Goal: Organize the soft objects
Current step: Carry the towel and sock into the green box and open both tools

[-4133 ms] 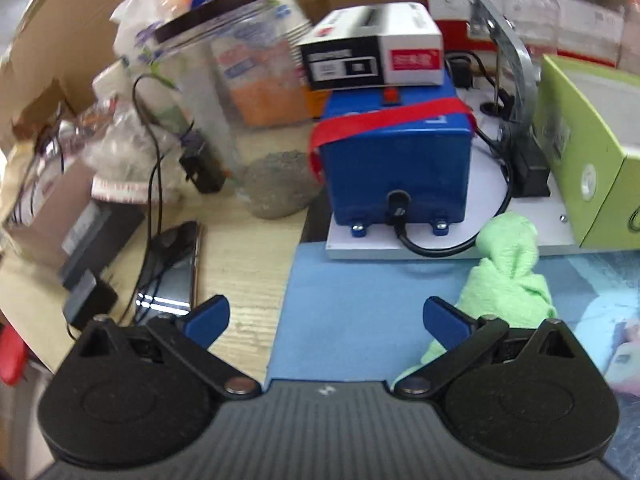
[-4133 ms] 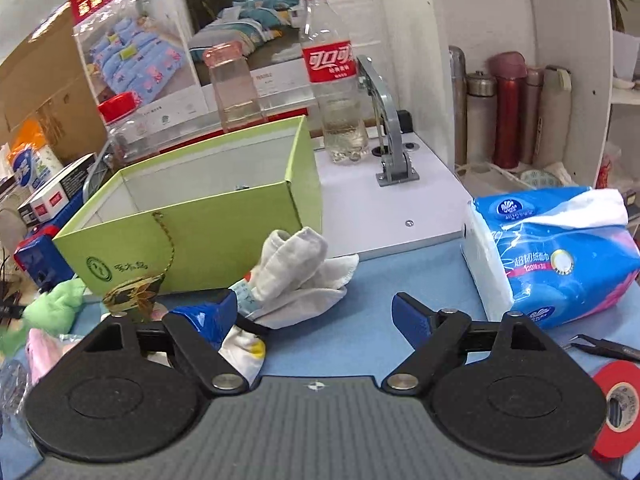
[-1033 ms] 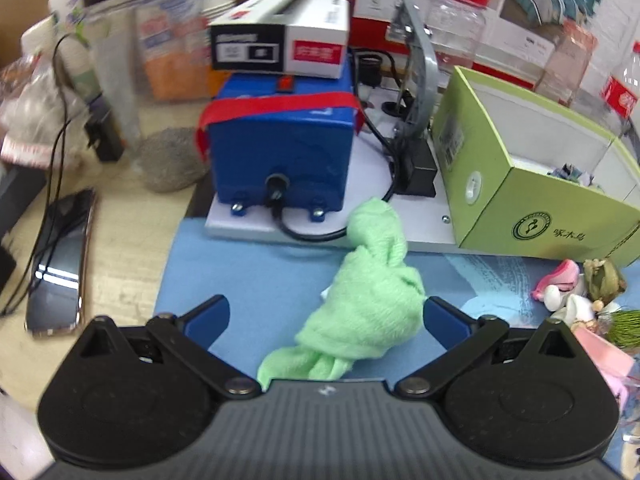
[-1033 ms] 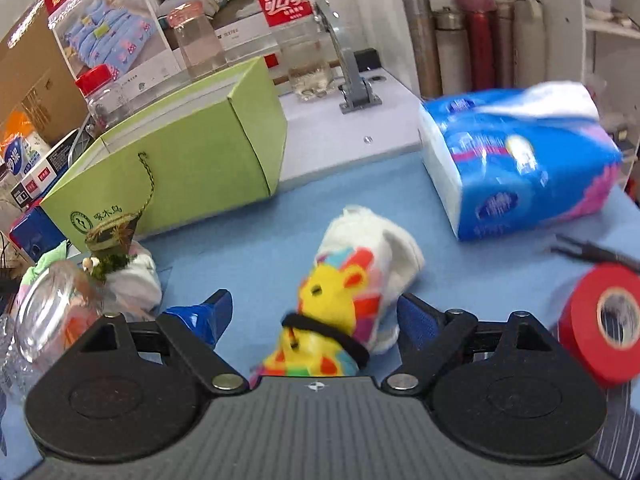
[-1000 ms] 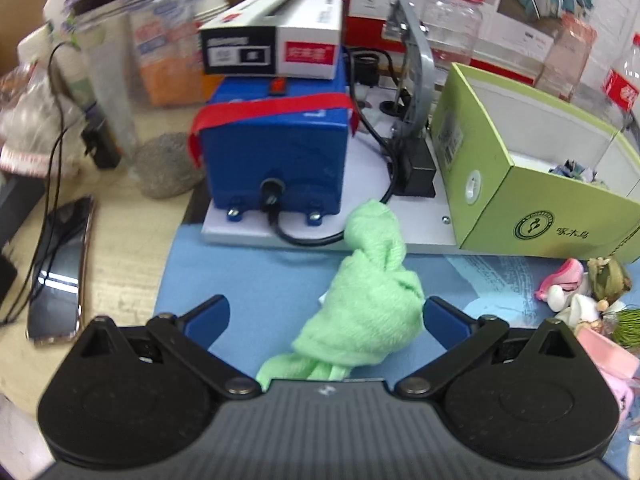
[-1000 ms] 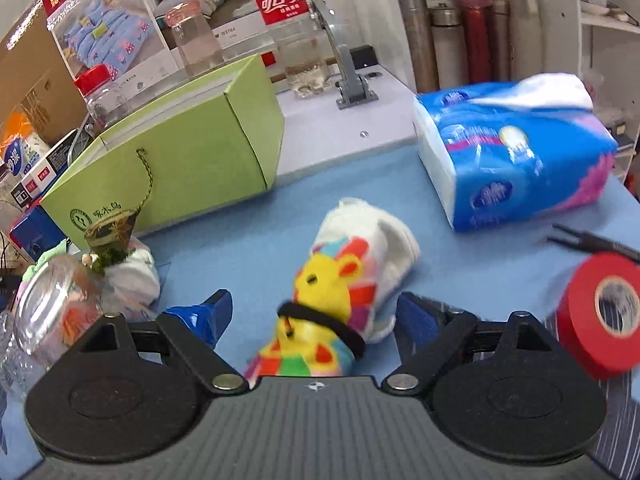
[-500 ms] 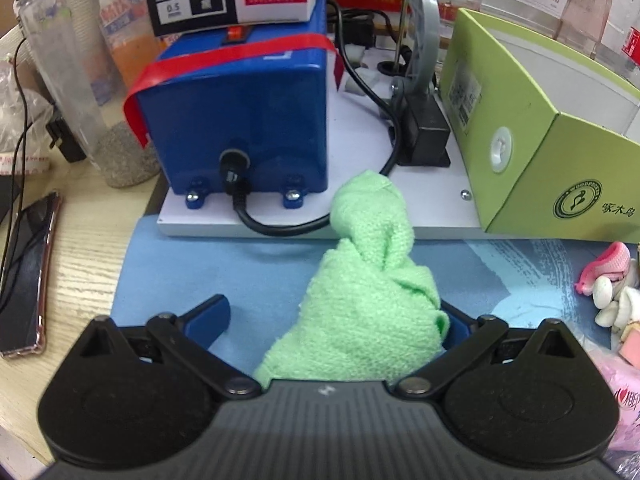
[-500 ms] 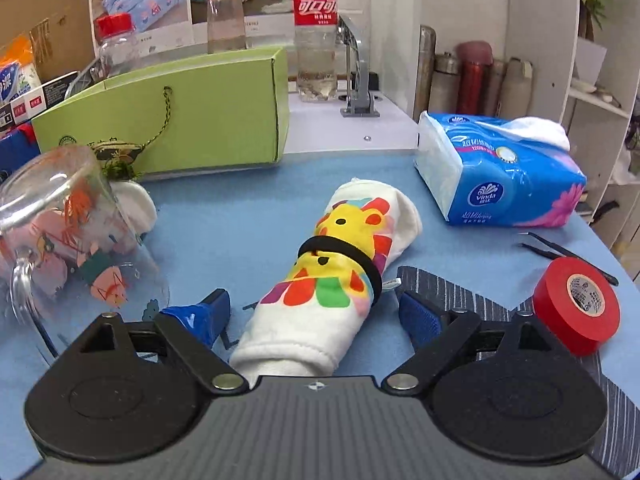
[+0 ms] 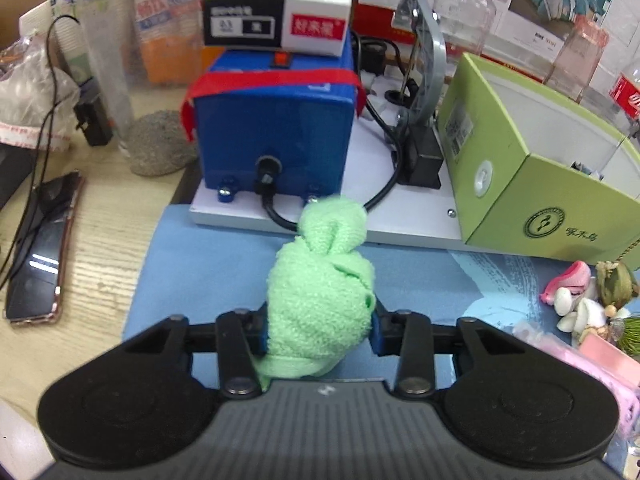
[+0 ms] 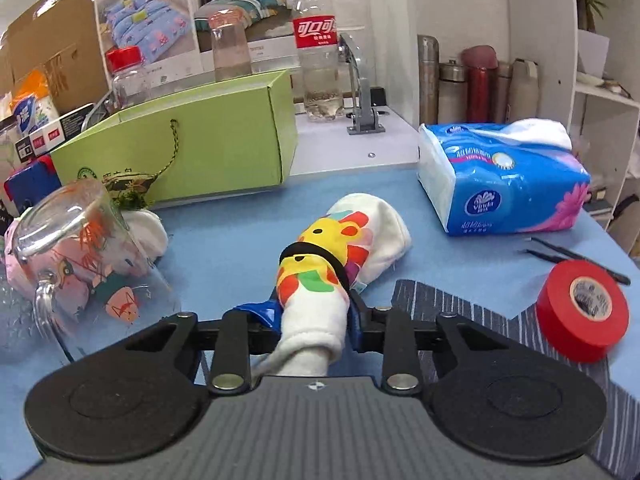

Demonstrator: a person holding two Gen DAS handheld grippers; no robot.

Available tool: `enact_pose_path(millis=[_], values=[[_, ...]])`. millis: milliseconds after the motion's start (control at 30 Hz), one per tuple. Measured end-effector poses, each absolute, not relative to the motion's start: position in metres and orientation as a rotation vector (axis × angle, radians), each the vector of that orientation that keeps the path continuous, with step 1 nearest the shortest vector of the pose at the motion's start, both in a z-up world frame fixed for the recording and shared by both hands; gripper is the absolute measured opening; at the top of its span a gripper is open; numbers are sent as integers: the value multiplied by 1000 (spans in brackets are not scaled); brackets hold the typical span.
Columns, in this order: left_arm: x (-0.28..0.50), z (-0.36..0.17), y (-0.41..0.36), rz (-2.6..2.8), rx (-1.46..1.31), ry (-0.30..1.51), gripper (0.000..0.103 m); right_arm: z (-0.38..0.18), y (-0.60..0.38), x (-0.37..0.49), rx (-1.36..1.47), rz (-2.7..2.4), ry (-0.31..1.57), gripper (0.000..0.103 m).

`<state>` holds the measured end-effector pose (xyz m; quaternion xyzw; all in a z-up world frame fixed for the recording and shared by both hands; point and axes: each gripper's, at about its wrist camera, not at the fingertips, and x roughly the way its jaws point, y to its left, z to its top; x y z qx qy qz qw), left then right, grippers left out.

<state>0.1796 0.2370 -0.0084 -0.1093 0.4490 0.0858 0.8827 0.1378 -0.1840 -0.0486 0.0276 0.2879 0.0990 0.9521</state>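
The blue pads of the left hand-held gripper point(image 9: 318, 330) are mostly hidden by the green cloth point(image 9: 320, 300). The green box point(image 9: 532, 184) is cut off at the right edge, and its contents cannot be made out.

bare blue mat point(image 10: 240, 240) lies open between the glass mug point(image 10: 80, 264), green box point(image 10: 192, 152) and tissue pack point(image 10: 504, 184).
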Motion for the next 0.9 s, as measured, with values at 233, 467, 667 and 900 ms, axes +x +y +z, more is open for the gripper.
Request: enact_pose_path(millis=[233,467,667,900], values=[[166,49,231,148,-210,837,40,4,-186,128,104,295,432,12],[219,99,192,49,-155,765,40,53,-160,186,28,374,353,13],[283,111,153,-15,-115,767,40,70,-136,269,-28,434,390,13],[337,79,119,-77,-80,830,48,47,-101,334,-74,508,518,20]])
